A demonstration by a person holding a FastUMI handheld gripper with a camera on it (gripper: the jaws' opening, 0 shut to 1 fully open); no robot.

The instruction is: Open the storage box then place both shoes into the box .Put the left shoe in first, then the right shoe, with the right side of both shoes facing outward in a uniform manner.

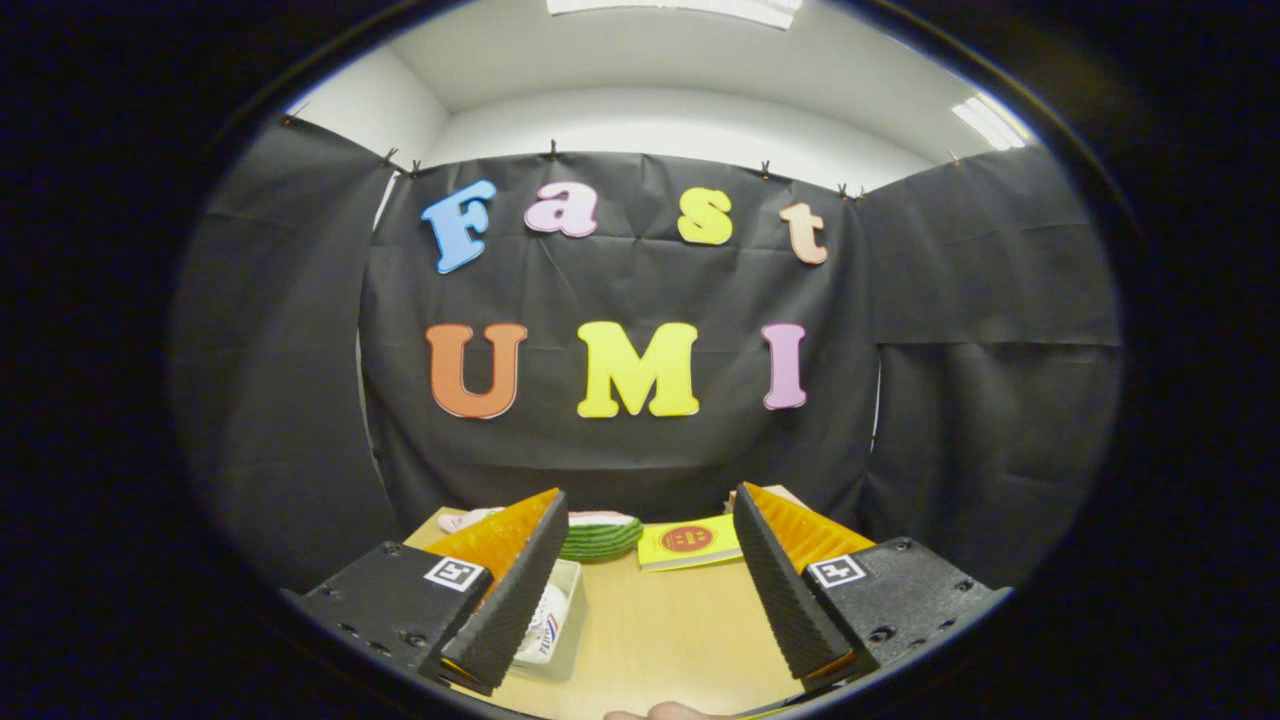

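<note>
Gripper (648, 590) spread wide, holding nothing, pointed level over table (660, 630). Clear box (560, 610) by one finger; can't see shoes, can't call the step.

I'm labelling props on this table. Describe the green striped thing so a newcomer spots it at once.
Start at the wooden table below the black cloth wall. At its far edge, just beyond the open gripper, lies the green striped item. Its dark green ridges and rounded shape set it apart from the flat yellow booklet beside it.
</note>
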